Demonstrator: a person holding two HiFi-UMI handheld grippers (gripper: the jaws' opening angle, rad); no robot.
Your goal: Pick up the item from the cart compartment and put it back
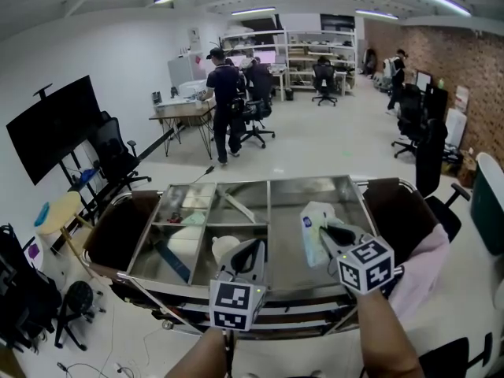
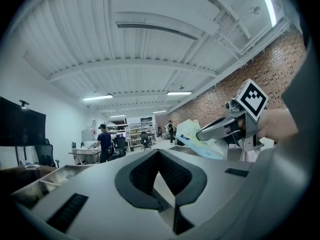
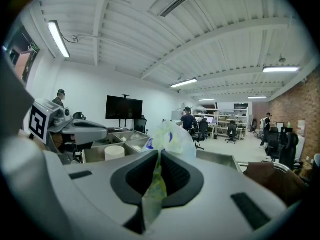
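A pale plastic packet with blue print hangs above the big right compartment of the steel cart. My right gripper is shut on its edge. In the right gripper view the packet sticks up from between the pressed jaws of the right gripper. My left gripper is shut and holds nothing, over the cart's front middle. Ahead of the left gripper in its own view are the packet and the other gripper.
A white round tub sits in the front middle compartment, just beside the left gripper. A blue strip lies in the front left compartment. Brown pads flank the cart's ends. People work at desks far behind.
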